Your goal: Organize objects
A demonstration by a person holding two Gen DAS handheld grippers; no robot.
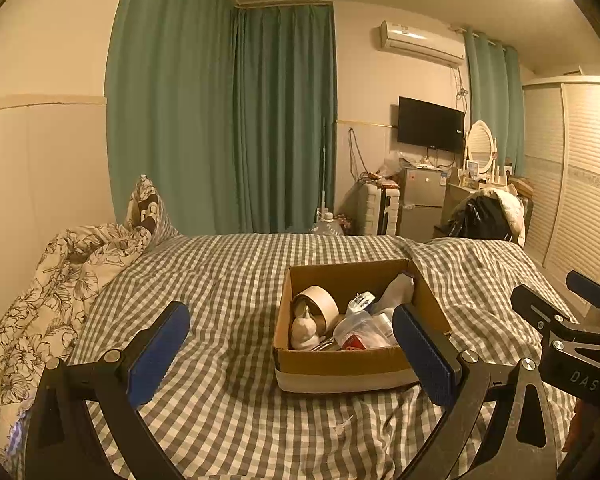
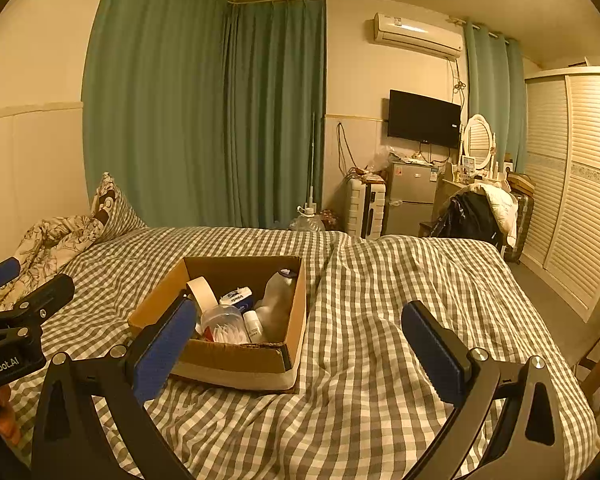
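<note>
An open cardboard box sits on the checked bed cover. Inside lie a roll of tape, a small white figure, a clear plastic bag with a lidded tub, a plastic bottle and a white-and-blue pack. My left gripper stands open above the bed in front of the box, nothing between its blue pads. My right gripper is open too, just right of the box, empty. Each gripper shows at the edge of the other's view.
The checked bed cover spreads all around the box, with a floral quilt bunched at the left. Beyond the bed stand green curtains, a small fridge, a suitcase, a chair with clothes and a louvred wardrobe.
</note>
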